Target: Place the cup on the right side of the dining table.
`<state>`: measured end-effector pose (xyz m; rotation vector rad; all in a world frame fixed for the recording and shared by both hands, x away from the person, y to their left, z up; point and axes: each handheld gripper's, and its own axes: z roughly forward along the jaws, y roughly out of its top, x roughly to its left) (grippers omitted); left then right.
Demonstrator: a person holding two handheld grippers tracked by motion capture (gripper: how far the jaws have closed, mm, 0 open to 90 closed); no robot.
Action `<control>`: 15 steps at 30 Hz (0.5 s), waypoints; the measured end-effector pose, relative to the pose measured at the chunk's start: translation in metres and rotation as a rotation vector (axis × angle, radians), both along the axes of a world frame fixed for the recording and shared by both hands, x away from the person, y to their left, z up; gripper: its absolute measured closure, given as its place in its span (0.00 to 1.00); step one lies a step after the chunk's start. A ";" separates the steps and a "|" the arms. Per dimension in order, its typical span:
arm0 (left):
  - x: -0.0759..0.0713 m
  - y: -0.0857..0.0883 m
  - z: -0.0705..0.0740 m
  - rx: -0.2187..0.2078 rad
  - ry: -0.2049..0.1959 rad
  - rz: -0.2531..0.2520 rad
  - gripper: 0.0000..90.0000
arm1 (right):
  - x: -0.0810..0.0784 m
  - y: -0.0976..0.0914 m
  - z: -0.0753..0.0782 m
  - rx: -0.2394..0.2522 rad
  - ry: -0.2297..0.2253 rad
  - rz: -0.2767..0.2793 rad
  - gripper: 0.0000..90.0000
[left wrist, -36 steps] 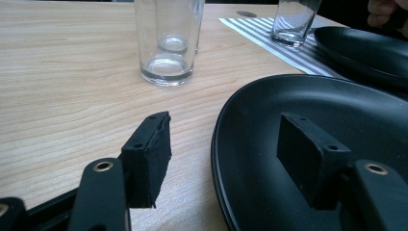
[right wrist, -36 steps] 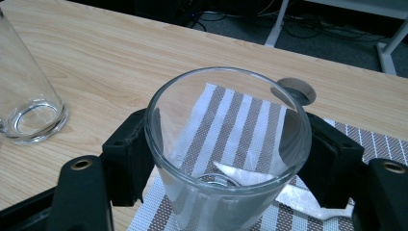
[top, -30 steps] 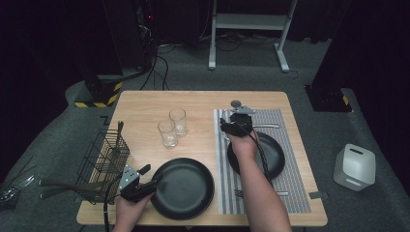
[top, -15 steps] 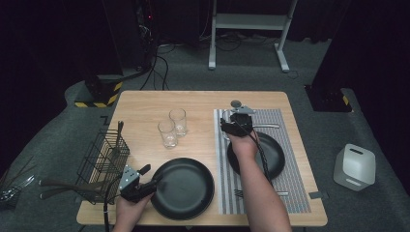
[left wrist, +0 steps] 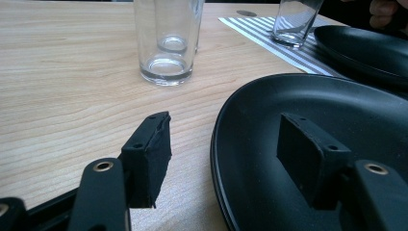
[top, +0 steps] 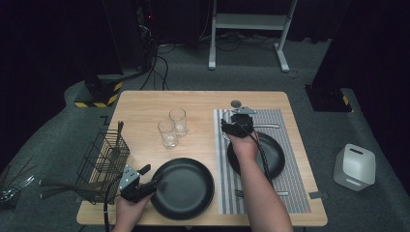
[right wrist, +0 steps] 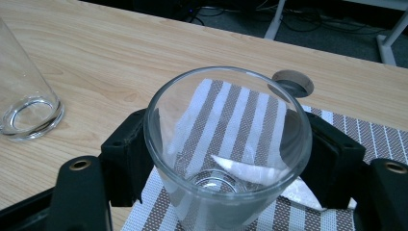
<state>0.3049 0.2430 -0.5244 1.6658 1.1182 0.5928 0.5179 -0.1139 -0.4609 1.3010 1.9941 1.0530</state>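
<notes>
My right gripper [top: 235, 126] stands at the far end of the striped placemat [top: 290, 183]. It is shut on a clear drinking glass [right wrist: 226, 144], a pad pressed to each side; the glass is upright with its base low over the mat. A black plate [top: 273, 154] lies on the mat under that forearm. My left gripper [top: 150, 181] is open at the near left, straddling the rim of a second black plate [top: 183, 187]. One pad [left wrist: 149, 149] is over the wood and the other pad [left wrist: 308, 154] is over the plate [left wrist: 337, 106].
Two empty glasses [top: 168, 134] [top: 178, 121] stand on the bare wood mid-table. A wire basket [top: 104, 159] with utensils sits at the left edge. A knife [top: 266, 126] and a fork [top: 285, 194] lie on the mat. A white container [top: 354, 166] is on the floor at the right.
</notes>
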 end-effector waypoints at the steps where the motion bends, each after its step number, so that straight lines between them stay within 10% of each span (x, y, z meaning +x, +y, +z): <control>1: 0.000 0.000 0.000 0.000 0.000 0.000 0.41 | 0.000 0.000 0.000 -0.002 0.001 -0.001 0.31; 15: 0.000 0.000 0.000 0.000 0.003 -0.001 0.41 | 0.002 -0.004 0.001 0.022 0.015 -0.011 0.15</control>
